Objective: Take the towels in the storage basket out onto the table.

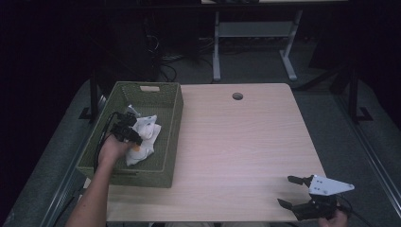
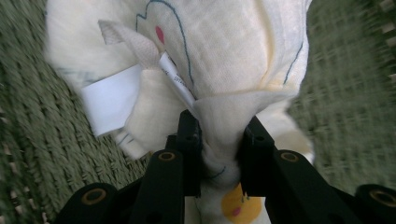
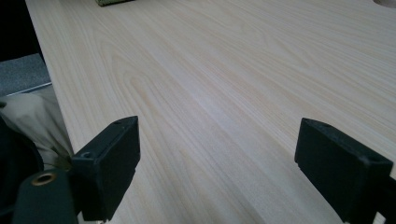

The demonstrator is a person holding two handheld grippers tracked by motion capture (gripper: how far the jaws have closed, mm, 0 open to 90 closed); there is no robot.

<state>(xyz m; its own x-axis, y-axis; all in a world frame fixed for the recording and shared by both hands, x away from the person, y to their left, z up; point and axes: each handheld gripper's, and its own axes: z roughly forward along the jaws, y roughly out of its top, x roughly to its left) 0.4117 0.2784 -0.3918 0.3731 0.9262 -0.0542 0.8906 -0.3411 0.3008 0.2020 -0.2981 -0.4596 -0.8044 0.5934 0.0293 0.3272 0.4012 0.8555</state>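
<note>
Pale wood-grain tabletop [image 1: 246,142] fills the middle of the scene, with dark floor and desk legs behind it. At its left end the left gripper [image 1: 130,134] reaches down into the green woven rectangular basket [image 1: 174,118], its jaws clenched on a bunched fold of the cream printed muslin cloth [image 2: 224,56]; in the left gripper view the fabric is pinched between the black pads [image 2: 189,140], with a white care label [image 2: 112,100] hanging to one side. The cloth lies crumpled on the basket floor, directly under and ahead of that gripper, so the way out is probably straight up, over the basket's right wall toward the open tabletop. The right gripper [image 1: 293,191] hovers well apart at the table's near right corner, jaws spread wide and holding nothing.
</note>
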